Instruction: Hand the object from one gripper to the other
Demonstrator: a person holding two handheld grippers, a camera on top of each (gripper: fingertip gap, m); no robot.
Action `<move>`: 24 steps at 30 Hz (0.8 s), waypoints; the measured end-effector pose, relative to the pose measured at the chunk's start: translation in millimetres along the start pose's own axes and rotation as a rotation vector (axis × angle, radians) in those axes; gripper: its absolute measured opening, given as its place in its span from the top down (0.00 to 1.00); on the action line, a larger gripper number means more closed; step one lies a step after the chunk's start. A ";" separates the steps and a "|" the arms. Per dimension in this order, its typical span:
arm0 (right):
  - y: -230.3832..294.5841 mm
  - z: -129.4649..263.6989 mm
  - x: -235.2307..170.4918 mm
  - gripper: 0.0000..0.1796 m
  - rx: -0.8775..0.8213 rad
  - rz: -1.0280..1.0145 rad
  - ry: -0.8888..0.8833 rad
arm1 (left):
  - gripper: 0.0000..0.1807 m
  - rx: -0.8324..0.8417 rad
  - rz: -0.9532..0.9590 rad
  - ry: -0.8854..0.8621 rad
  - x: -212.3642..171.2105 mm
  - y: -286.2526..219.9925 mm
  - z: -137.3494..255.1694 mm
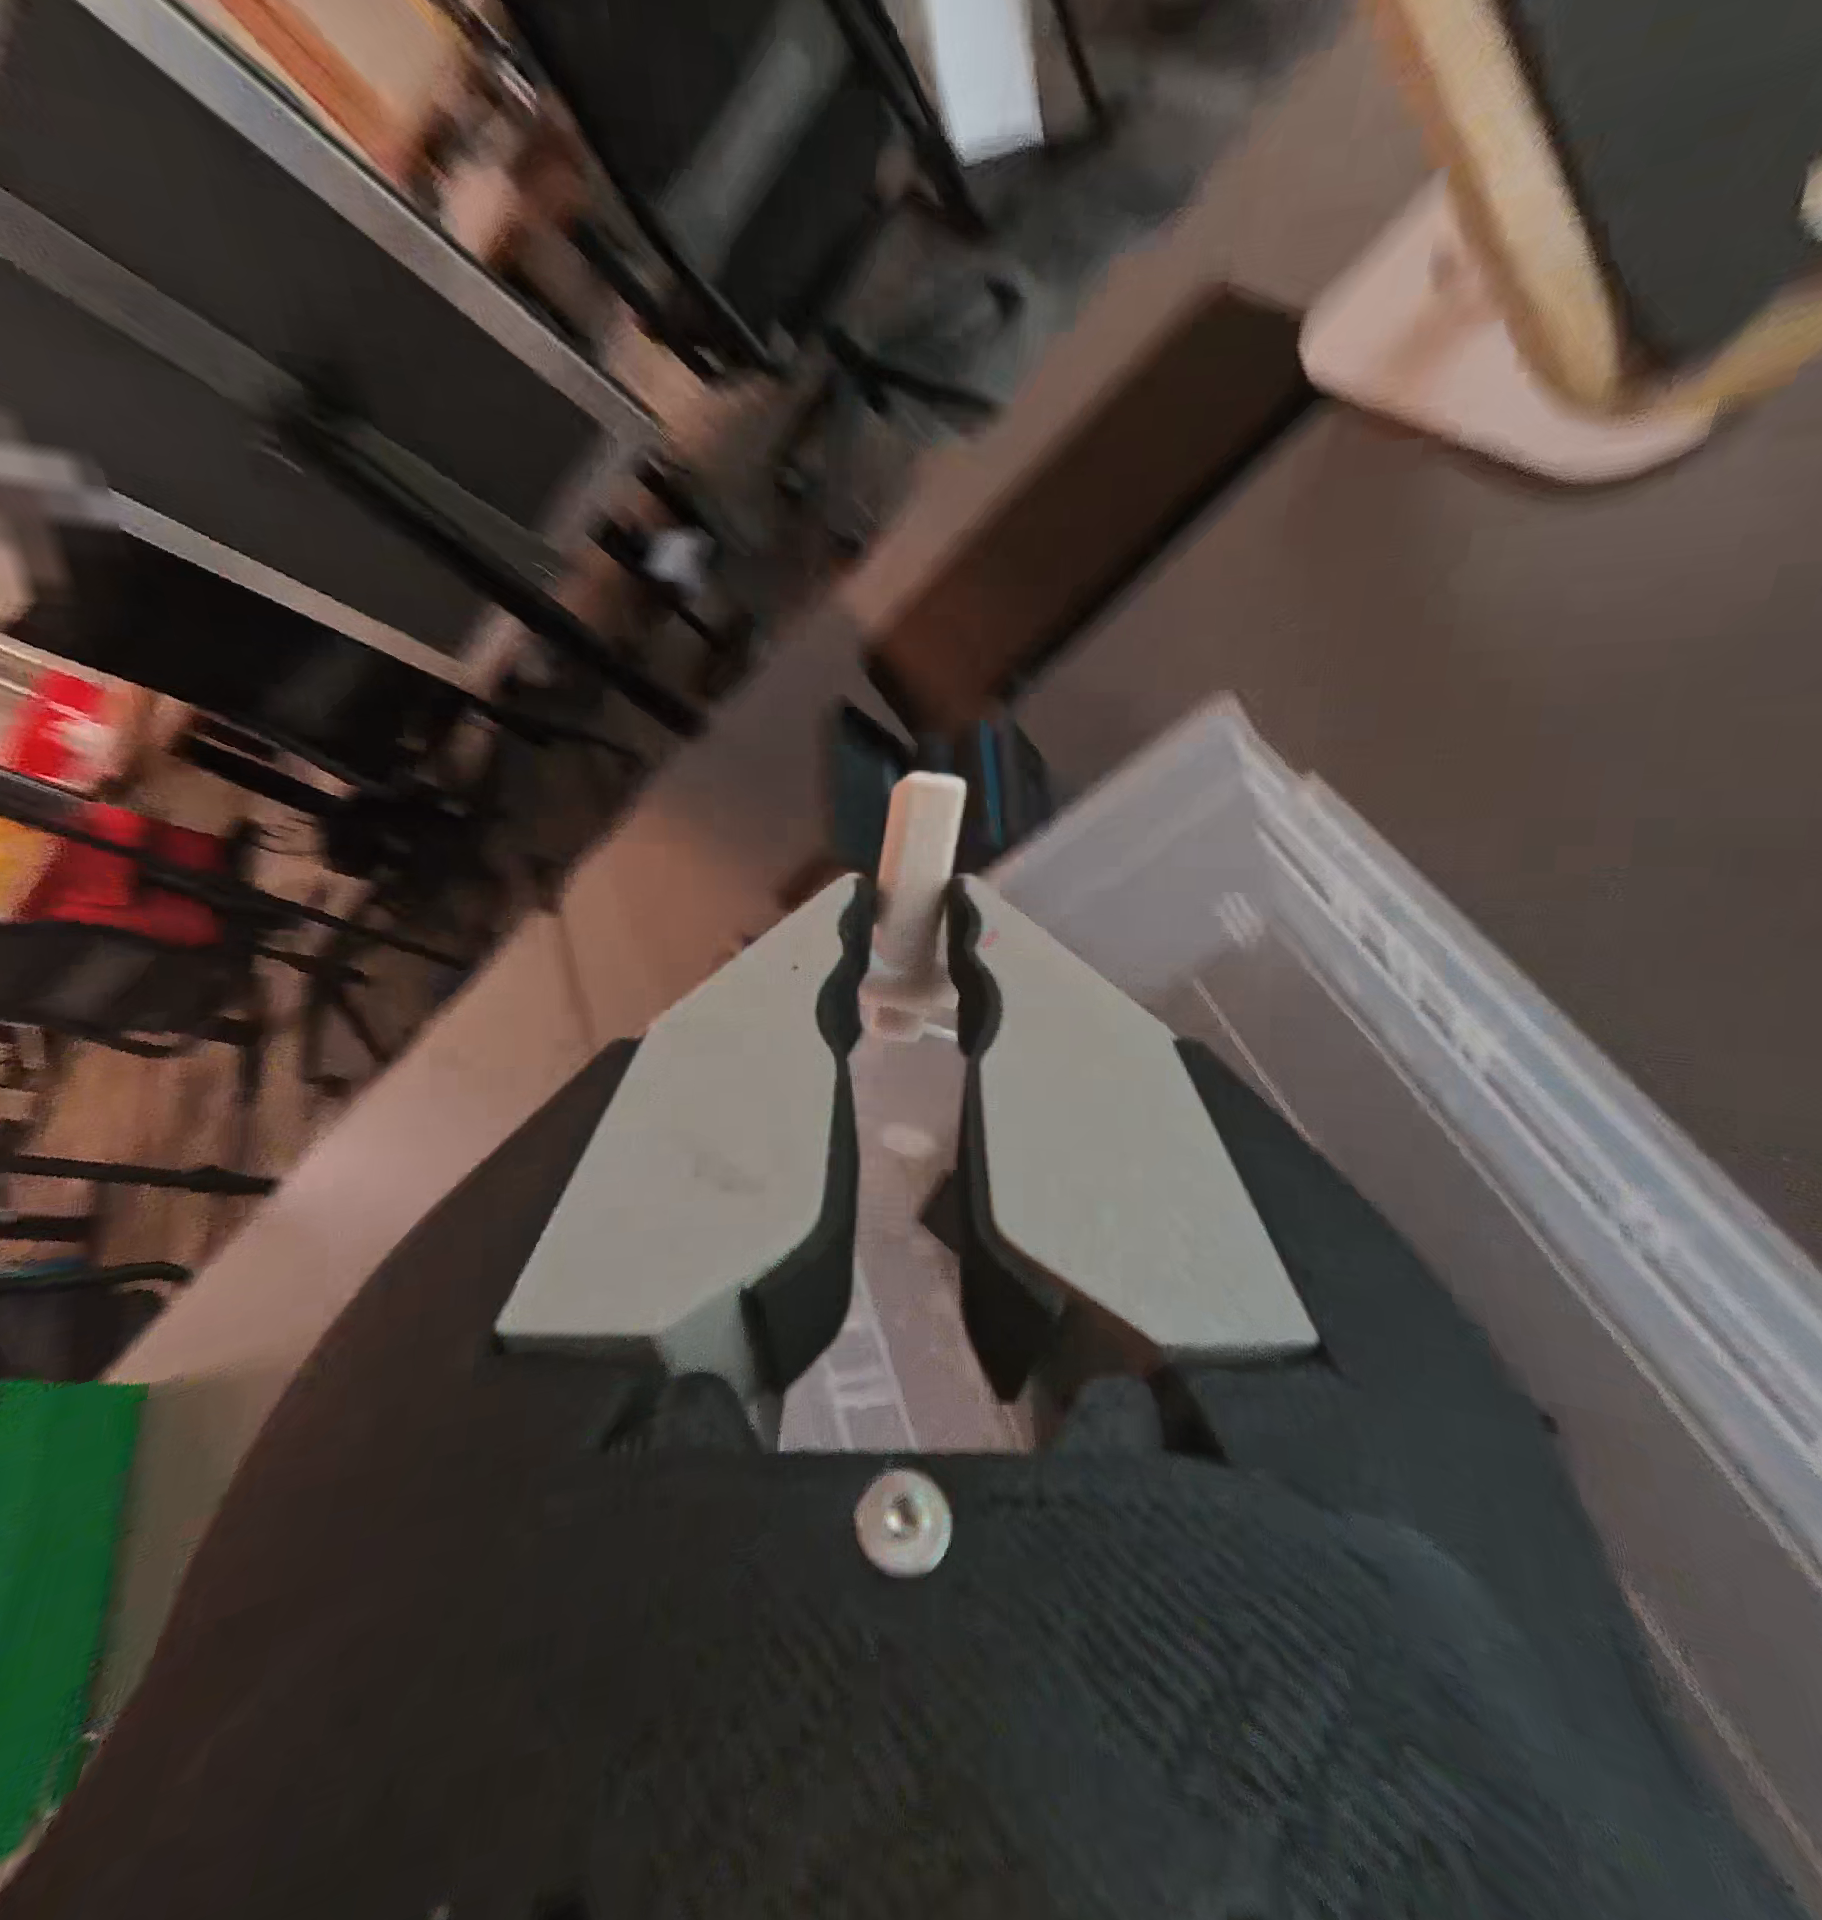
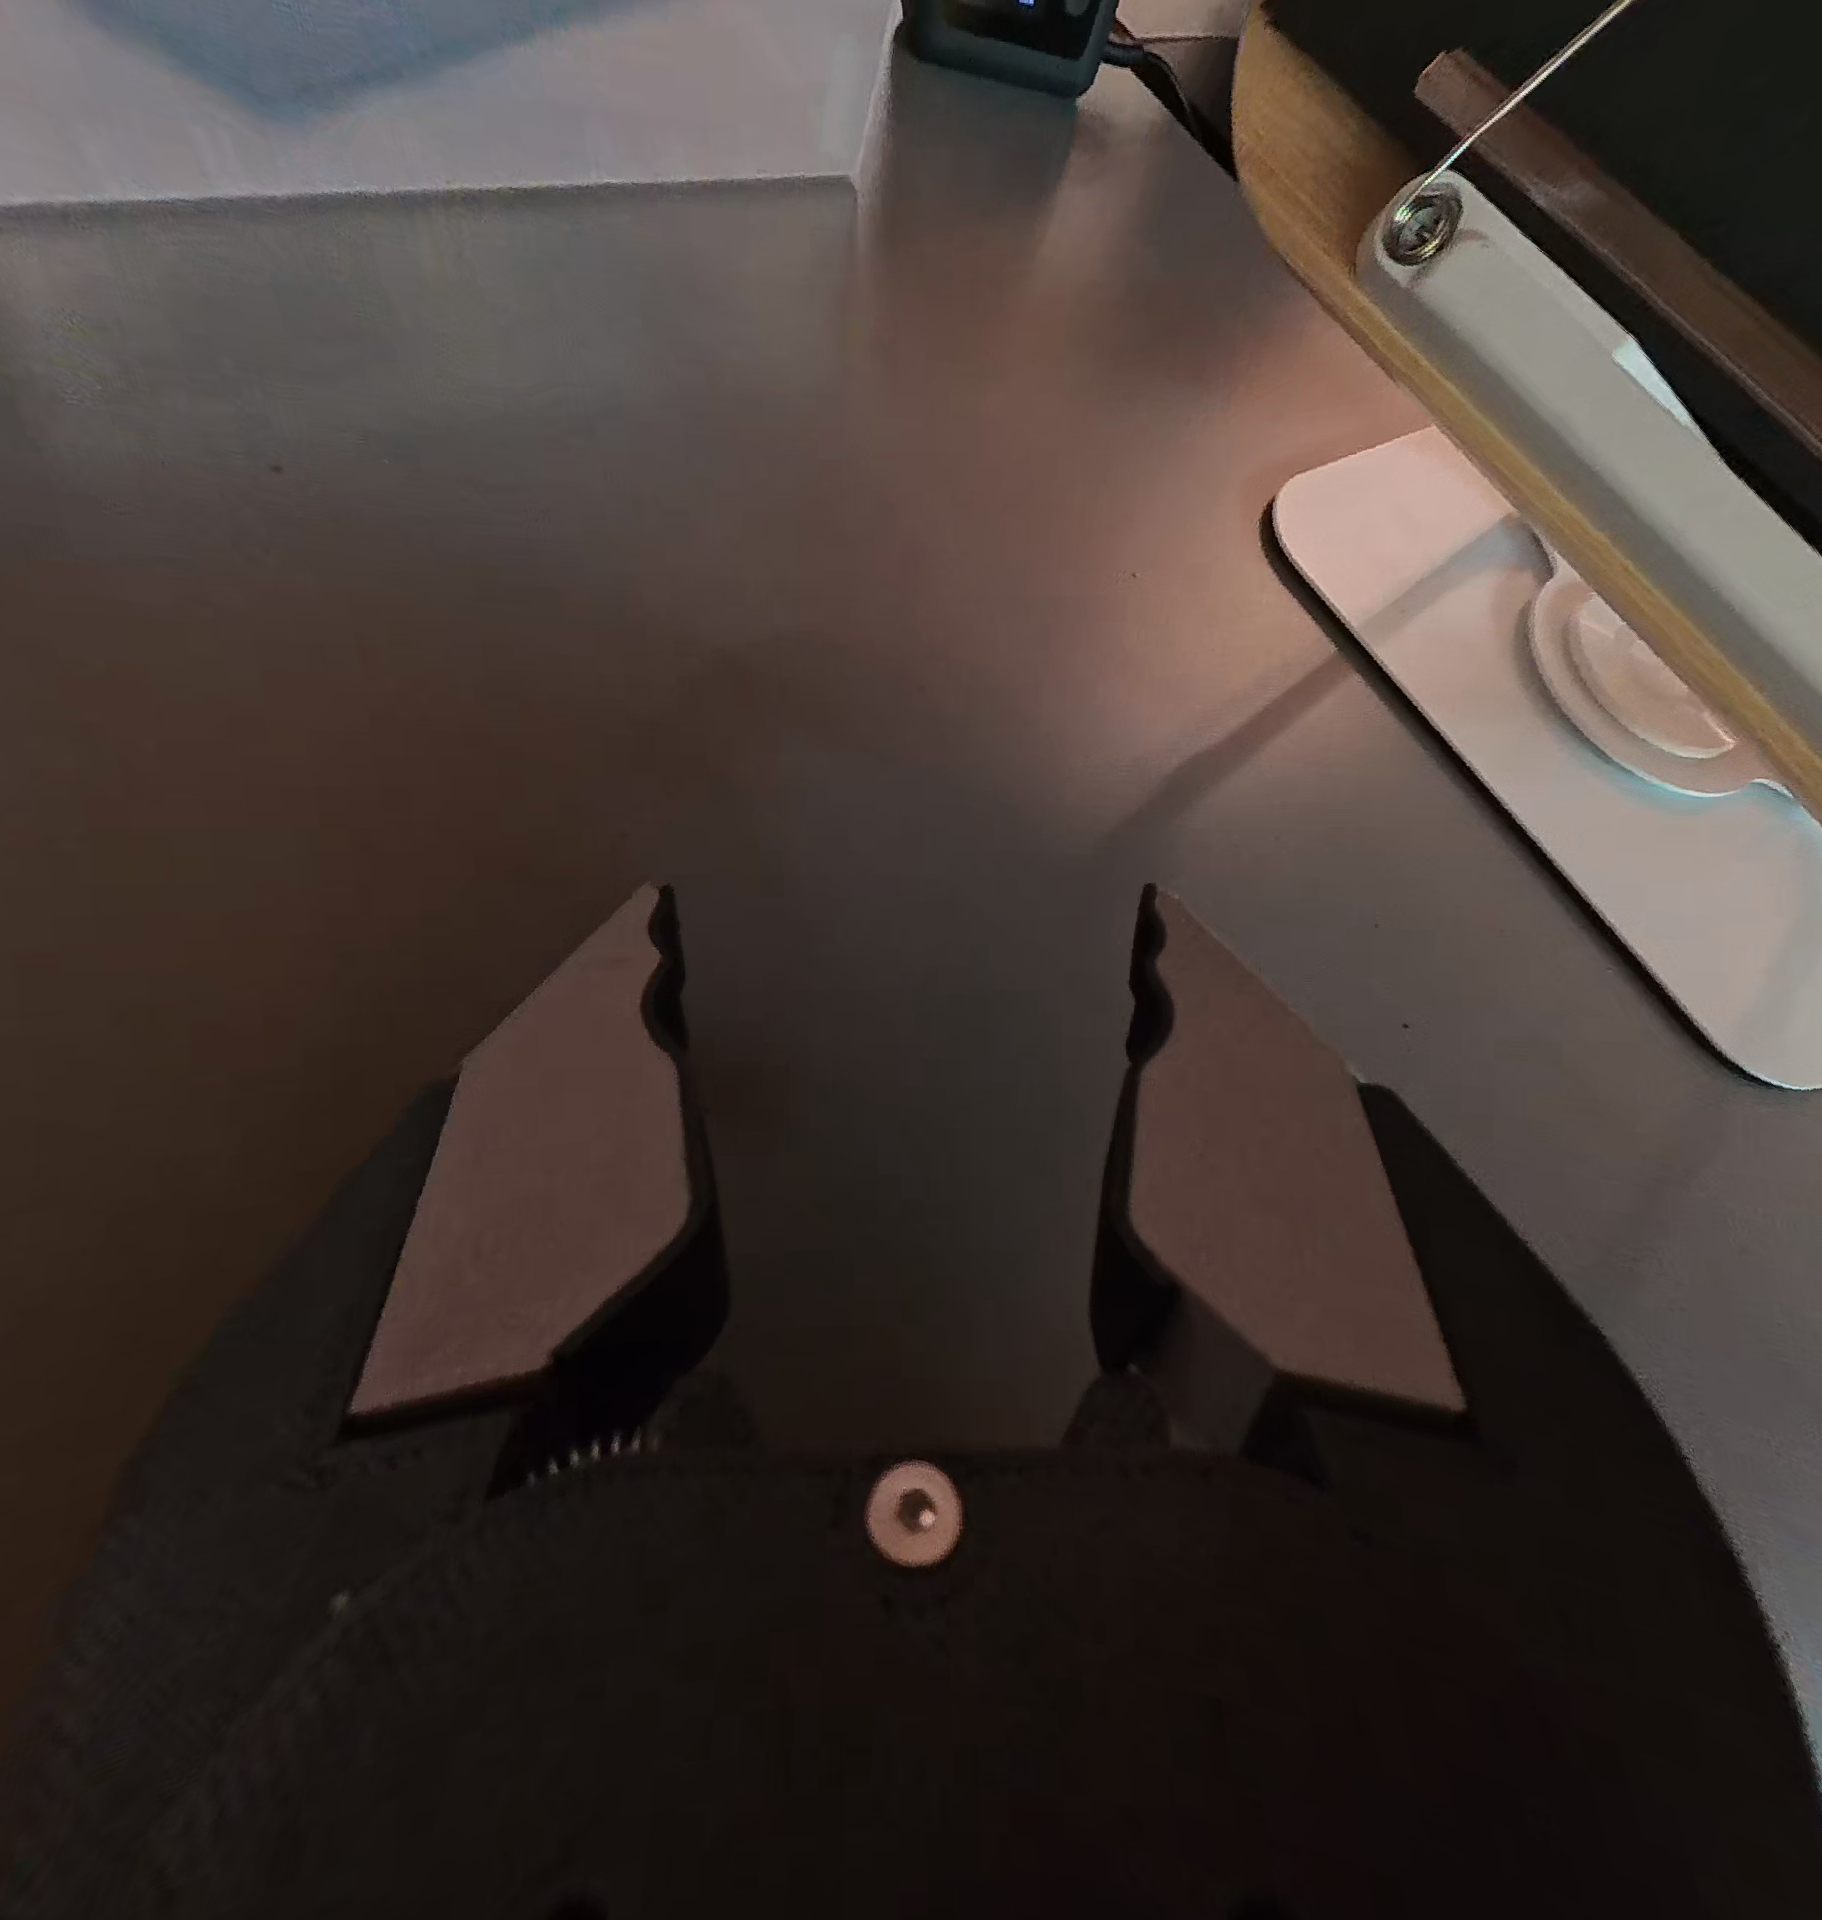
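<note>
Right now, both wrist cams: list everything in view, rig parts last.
small stick-like object: 1, off-white, clamped between the left tongs' tips, pointing forward past them
desk: 1, dark grey, under both tongs
clear plastic bin: 1, translucent grey, on the desk right of the left tongs
lamp base: 1, white flat plate, right side of the desk
lamp arm: 1, wood with a white strip, slanting above the base
small device: 1, dark grey-green, far edge of the desk
shelving: blurred, dark with pale edges, left background; contents unclear
green item: 1, lower left, blurred
left tongs: shut on the object
right tongs: open, empty, over bare desk
</note>
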State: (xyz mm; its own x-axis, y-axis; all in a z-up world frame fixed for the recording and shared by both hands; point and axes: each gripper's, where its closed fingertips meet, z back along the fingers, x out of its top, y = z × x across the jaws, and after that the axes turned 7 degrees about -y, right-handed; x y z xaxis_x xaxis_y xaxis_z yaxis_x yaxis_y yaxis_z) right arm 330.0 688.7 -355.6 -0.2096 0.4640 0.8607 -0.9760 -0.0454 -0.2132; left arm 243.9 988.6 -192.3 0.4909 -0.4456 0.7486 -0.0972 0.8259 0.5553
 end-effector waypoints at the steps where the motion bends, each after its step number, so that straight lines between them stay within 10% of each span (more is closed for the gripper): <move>1: -0.6 1.1 1.1 0.53 0.004 -0.013 -0.010 | 0.94 0.044 -0.006 -0.067 20.7 6.8 10.8; 5: -5.3 6.7 7.4 0.54 0.022 -0.088 -0.067 | 0.94 -0.023 0.068 -0.283 93.6 -24.8 49.8; 10: -17.2 20.1 21.8 0.53 0.074 -0.248 -0.206 | 0.94 -0.480 0.251 -0.572 163.3 -178.6 103.0; 15: -28.6 41.1 40.7 0.54 0.126 -0.334 -0.365 | 0.94 -0.604 0.375 -0.619 136.0 -283.7 64.5; 24: -24.3 55.5 60.8 0.65 0.245 -0.400 -0.512 | 0.94 -0.778 0.550 -0.706 111.0 -311.9 46.1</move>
State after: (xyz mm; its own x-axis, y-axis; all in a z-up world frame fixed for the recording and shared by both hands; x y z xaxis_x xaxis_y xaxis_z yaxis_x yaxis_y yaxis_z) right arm 337.7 668.9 -272.5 0.2265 0.0136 0.9739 -0.9567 -0.1846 0.2250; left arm 288.8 665.6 -265.7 -0.0627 0.1443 0.9875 0.5266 0.8453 -0.0901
